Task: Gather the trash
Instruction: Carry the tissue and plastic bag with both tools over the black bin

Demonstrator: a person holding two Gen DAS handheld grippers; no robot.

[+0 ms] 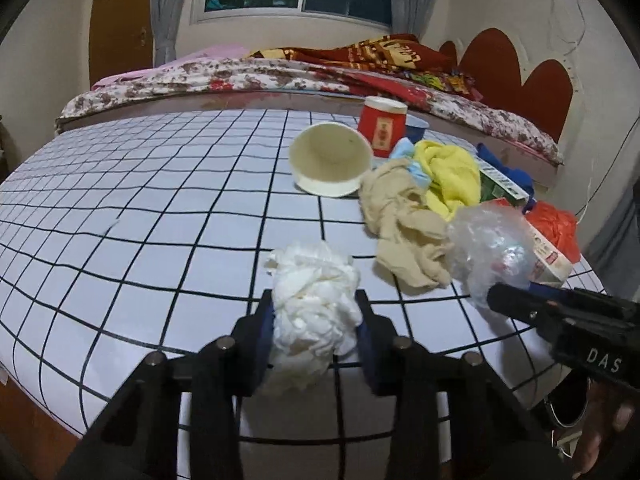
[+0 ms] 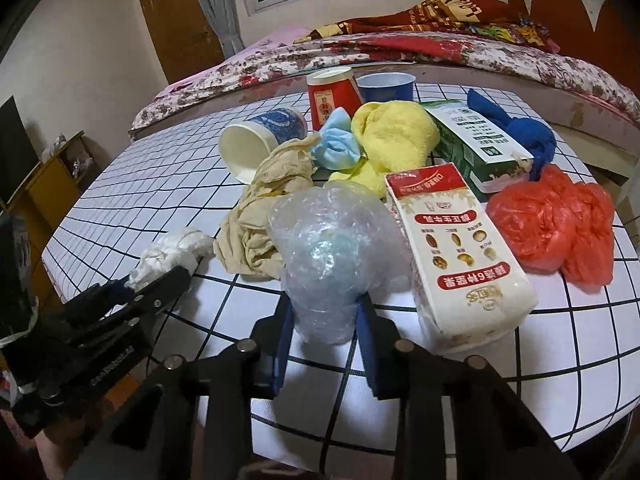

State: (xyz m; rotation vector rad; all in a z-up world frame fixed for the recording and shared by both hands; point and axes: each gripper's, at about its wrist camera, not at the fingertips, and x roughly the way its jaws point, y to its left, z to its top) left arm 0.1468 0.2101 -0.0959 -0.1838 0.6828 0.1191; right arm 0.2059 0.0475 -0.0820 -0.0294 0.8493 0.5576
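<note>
Gripping two pieces of rubbish at once, both tools are seen low over a grid-patterned table [image 1: 140, 208] that stands beside a bed. The left gripper [image 1: 316, 332] is closed on a crumpled white tissue wad [image 1: 316, 300], its blue pads pressed into the wad's flanks near the table's front edge. The right gripper [image 2: 324, 320] is clamped on a crumpled clear plastic wrap [image 2: 324, 248], held by its lower end, just beside a white milk carton [image 2: 460, 264].

Both catches are judged light, soft and springy; the tissue is likely to compress and hold well, while the plastic film is thought slippery and apt to slide out unless it is taken deep across its bulk.

More litter is left behind on the table: a tipped paper cup [image 2: 256, 144], a beige rag [image 2: 260, 216], a yellow cloth [image 2: 392, 140], a green carton [image 2: 480, 144] and a red plastic bag [image 2: 560, 224]. No bin is visible in either view.
</note>
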